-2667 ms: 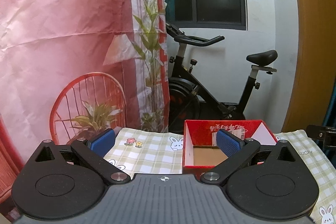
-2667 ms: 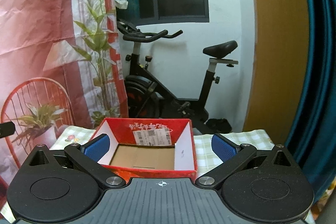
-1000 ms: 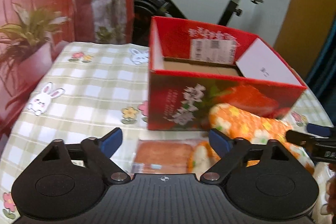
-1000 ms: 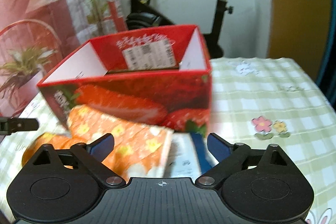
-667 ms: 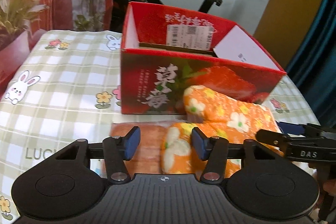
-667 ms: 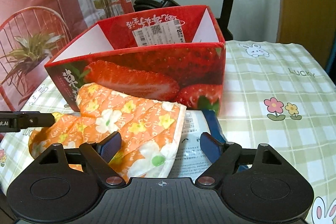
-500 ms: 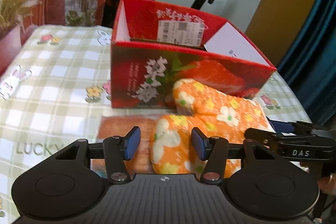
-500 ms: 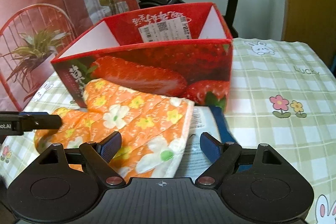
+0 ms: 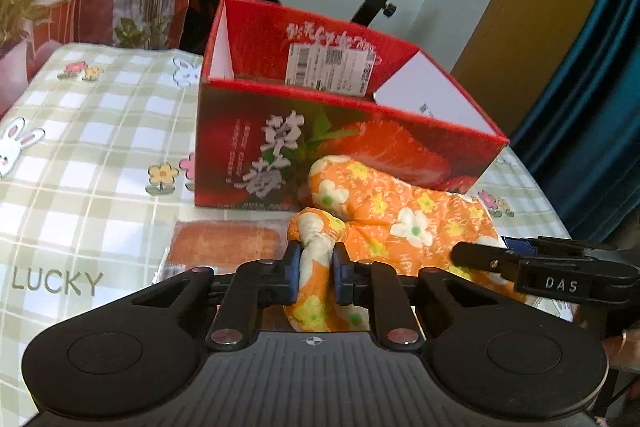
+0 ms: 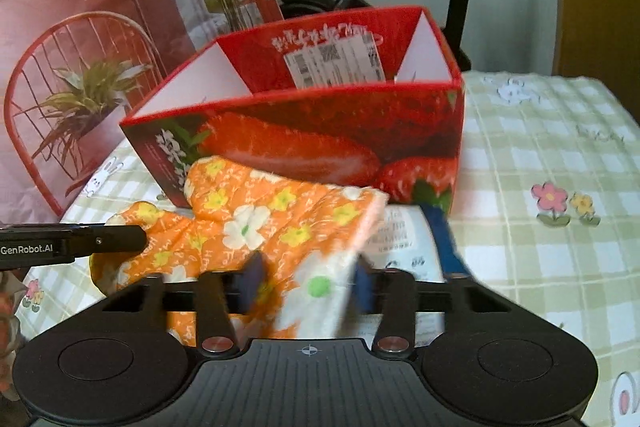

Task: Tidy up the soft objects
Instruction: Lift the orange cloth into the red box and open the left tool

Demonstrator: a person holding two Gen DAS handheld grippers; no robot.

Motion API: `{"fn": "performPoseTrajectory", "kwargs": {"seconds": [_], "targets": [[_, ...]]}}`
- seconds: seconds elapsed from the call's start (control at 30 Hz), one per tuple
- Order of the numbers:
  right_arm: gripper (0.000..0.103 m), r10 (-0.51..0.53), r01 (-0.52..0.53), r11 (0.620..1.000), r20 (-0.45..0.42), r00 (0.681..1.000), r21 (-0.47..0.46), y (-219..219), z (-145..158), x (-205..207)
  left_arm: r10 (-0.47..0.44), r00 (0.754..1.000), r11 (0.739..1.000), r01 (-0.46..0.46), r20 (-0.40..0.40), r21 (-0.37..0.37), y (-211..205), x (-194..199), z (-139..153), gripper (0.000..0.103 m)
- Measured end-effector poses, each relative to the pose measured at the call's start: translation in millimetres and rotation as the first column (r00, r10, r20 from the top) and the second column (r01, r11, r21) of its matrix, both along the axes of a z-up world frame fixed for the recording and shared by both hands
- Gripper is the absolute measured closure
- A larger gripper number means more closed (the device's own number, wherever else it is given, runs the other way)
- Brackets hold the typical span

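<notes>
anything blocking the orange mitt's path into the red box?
Only the box's near wall: the mitt lies at its foot, pinched by the left gripper, so it must be lifted over the rim. The box's open top looks clear.

Left gripper [image 9: 314, 269] pinched tight on thumb end of orange floral mitt [image 9: 384, 223]. Mitt lies just in front of red strawberry box [image 9: 320, 147], touching its front wall. Orange-brown packet [image 9: 224, 247] flat, in front of box, left of mitt. Right gripper [image 9: 480, 255] enters from right, over mitt's far edge; opening unclear.
</notes>
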State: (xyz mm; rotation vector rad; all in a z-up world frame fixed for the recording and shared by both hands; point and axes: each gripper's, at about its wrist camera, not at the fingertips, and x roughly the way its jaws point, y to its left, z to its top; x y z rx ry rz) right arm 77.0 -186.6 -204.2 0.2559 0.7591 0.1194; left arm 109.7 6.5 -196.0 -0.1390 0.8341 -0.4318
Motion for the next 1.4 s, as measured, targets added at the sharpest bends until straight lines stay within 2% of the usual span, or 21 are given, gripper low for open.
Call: {"fn": "performPoseTrajectory", "kwargs": {"seconds": [0.07, 0.1, 0.37, 0.57, 0.7, 0.8, 0.93, 1.1, 1.3, 1.4], "targets": [[0.087, 0.000, 0.000, 1.000, 0.028, 1.000, 0.000, -2.0, 9.5, -3.6, 0.005, 1.000, 1.000, -0.005, 0.023, -0.014, 2.1, -3.4, 6.6, 0.088], [0.090, 0.001, -0.001, 1.000, 0.042, 0.999, -0.004, -3.4, 14.5, -5.2, 0.011, 0.999, 1.000, -0.010, 0.038, -0.019, 3.4, -5.3, 10.8, 0.088], [0.093, 0.071, -0.060, 0.996, 0.179, 0.981, -0.070, 3.9, 63.8, -13.8, 0.024, 0.984, 0.999, -0.017, 0.174, -0.037, 8.0, -14.9, 47.6, 0.088], [0.094, 0.131, -0.087, 0.983, 0.285, 0.950, -0.164, 14.6, 105.3, -3.6, 0.055, 0.954, 0.998, -0.049, 0.294, -0.030, 7.6, -10.6, 83.3, 0.088], [0.094, 0.155, -0.086, 0.973, 0.335, 0.929, -0.213, 17.7, 128.7, 12.2, 0.070, 0.932, 0.998, -0.065, 0.354, -0.027, 1.6, 3.8, 104.7, 0.088], [0.094, 0.168, -0.069, 0.961, 0.370, 0.914, -0.268, 15.1, 133.5, 32.4, 0.080, 0.921, 0.996, -0.084, 0.380, -0.007, -11.8, 27.9, 110.2, 0.088], [0.094, 0.178, -0.045, 0.939, 0.370, 0.912, -0.341, 10.0, 123.9, 71.2, 0.081, 0.928, 0.996, -0.093, 0.362, 0.015, -27.6, 65.8, 98.7, 0.088], [0.094, 0.167, -0.052, 0.936, 0.311, 0.935, -0.349, 3.8, 93.5, 118.3, 0.068, 0.958, 0.994, -0.088, 0.280, 0.063, -41.4, 108.2, 68.8, 0.088], [0.094, 0.150, -0.078, 0.935, 0.186, 0.971, -0.346, 1.7, 53.6, 158.7, 0.036, 0.987, 0.992, -0.054, 0.157, 0.113, -51.6, 141.5, 34.7, 0.087], [0.094, 0.134, -0.091, 0.942, 0.114, 0.984, -0.323, -3.6, 39.4, 171.7, 0.019, 0.993, 0.989, -0.035, 0.115, 0.141, -54.6, 147.6, 23.1, 0.087]]}}
